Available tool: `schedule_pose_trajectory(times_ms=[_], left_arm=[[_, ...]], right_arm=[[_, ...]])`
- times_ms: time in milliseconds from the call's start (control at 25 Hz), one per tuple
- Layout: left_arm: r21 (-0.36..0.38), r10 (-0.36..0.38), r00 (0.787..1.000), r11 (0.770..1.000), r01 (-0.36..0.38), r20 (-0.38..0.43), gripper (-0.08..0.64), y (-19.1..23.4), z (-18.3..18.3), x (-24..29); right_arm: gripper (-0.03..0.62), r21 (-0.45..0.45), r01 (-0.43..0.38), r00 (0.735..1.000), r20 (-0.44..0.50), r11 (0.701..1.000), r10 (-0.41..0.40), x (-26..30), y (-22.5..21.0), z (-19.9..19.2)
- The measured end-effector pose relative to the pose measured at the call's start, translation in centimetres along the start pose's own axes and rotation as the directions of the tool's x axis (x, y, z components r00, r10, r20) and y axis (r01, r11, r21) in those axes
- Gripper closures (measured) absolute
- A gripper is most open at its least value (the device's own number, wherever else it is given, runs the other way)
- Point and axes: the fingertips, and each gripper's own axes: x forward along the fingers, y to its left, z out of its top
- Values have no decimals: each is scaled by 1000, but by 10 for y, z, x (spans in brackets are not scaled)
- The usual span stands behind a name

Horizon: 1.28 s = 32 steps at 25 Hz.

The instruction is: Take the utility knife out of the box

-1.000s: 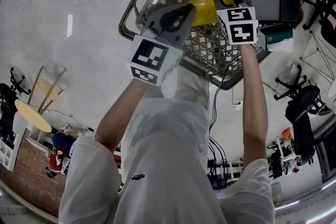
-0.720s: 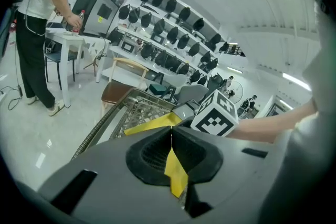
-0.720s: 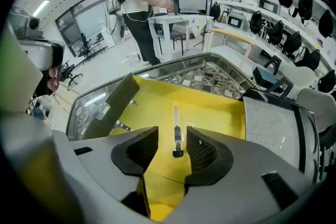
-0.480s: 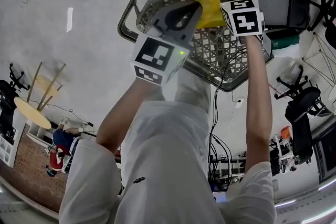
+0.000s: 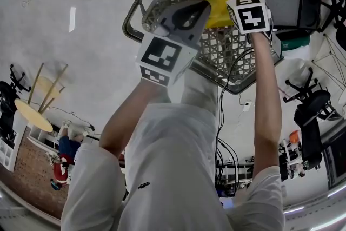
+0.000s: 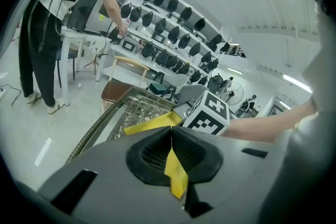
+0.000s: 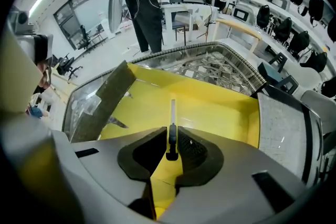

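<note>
Room: lab, shelves of gear, ppl in bg; lattice surface [image 5: 216, 54] carries open yellow box [image 7: 210, 107].
left gripper [image 6: 171, 147]: jaws pressed together on box flap [image 6: 176, 173], near-left side.
right gripper [image 7: 171, 150]: points steeply down into box; jaws just been closing, now pinching utility knife [image 7: 171, 136].
knife loc: inside box, abt mid, not out yet.
progress: grasp looks made; left to do: lift knife clear of box.

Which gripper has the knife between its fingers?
The right gripper: its fingers have just been closing on the utility knife; the left gripper pinches the yellow box.
</note>
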Motion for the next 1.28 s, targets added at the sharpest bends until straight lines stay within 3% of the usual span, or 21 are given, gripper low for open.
schedule_pose_trajectory(times_ms=[200, 640, 1280], left_arm=[[12, 4, 1000, 1000, -4, 8, 555, -3, 6, -8], [64, -13, 999, 998, 11, 36, 555, -28, 22, -36], [157, -71, 996, 986, 61, 61, 555, -79, 38, -102]], right_arm=[[540, 15, 12, 1000, 7, 1000, -12, -8, 1, 2], [540, 64, 58, 991, 118, 996, -65, -68, 6, 13], [540, 159, 94, 951, 278, 983, -136, -173, 46, 11]])
